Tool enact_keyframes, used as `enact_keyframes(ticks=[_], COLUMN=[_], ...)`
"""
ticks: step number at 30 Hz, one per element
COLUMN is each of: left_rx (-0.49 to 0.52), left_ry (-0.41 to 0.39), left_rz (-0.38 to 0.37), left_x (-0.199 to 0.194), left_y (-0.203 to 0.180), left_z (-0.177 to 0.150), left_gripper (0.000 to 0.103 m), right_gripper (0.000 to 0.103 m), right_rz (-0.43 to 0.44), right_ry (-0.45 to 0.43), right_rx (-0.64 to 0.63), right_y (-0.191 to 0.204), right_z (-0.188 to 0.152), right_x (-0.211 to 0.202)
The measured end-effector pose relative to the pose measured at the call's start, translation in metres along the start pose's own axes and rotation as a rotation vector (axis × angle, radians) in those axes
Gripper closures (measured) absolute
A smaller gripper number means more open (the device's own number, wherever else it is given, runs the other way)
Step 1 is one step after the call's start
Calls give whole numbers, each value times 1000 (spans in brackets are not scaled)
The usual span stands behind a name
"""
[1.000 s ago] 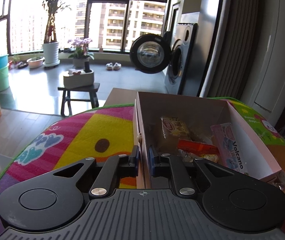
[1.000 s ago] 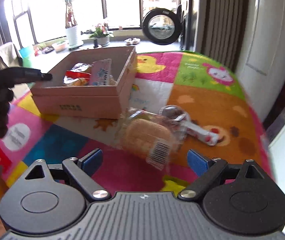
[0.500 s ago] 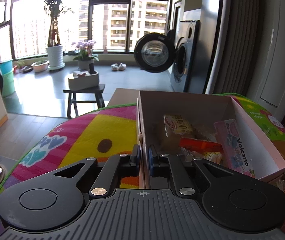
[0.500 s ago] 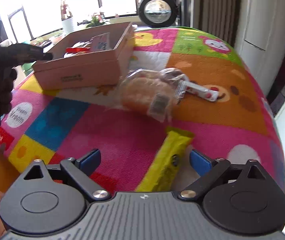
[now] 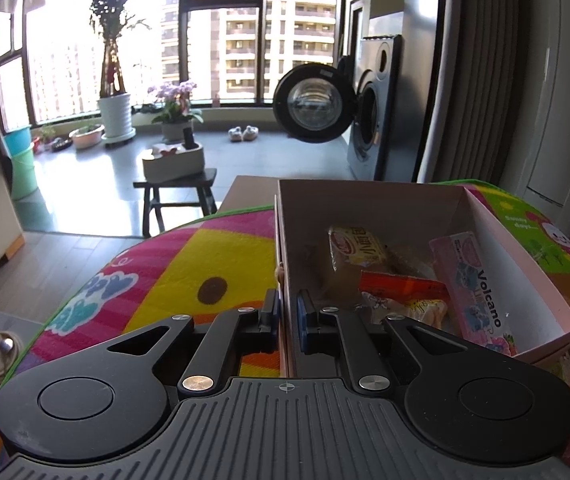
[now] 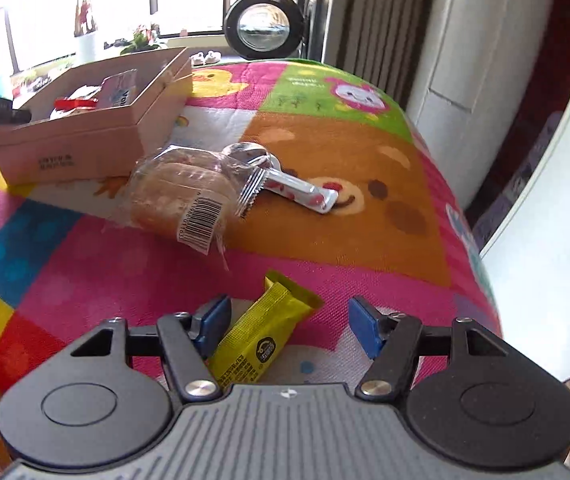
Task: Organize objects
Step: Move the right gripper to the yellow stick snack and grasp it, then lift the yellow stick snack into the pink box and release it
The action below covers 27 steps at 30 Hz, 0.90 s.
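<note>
One box (image 6: 85,136), three loose snacks, two tools.

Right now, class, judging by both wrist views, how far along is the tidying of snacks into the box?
Done: several packets, including a pink Volcano pack and an orange packet, lie inside the cardboard box.

In hand: the left gripper is clamped on the box's side wall; the right gripper is open around a yellow bar.

Left: the bagged bread and the silver stick packet lie on the mat.
</note>
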<state>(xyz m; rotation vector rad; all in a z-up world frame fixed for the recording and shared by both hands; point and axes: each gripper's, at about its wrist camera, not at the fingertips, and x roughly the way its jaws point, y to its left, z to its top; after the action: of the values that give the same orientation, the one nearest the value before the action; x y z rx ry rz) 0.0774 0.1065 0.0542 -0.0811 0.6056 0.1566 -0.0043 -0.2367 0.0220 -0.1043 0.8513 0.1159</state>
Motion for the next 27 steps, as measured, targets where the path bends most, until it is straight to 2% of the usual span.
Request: enact_keyframes(ticks=[12,14,15,16,18,20,23,27], left_rx=[-16,-18,-20,-20,-20,-24,-24,-29], left_ry=[-1,-3,-3,-3,-1,2,1,0], left_rz=[-19,-17,-16,-17,-23,-29,-31,-37], left_x=[-2,-2,-2,-2,-2,-2,-2,-2], left_y=[5,4,4,4,5,7,7,8], left_z=[1,1,1,0,0,0,0,-1], left_gripper=[92,92,92,92,92,92,92,92], right_gripper=[40,52,54,61,64,73,80,82], right_rz=[29,62,84,94,77,75,32,34], right_ry=[18,29,42,50,39,38,40,44], right_rx=[-46,-39,-44,-57,-89,-96,-115,-88], right_y=[17,22,26,31,39,41,42,32], right_z=[-7,-9,-10,-12,-13,-12,-9,-3], right_x=[-22,-25,-25,-24,-24,-23,-23,-27])
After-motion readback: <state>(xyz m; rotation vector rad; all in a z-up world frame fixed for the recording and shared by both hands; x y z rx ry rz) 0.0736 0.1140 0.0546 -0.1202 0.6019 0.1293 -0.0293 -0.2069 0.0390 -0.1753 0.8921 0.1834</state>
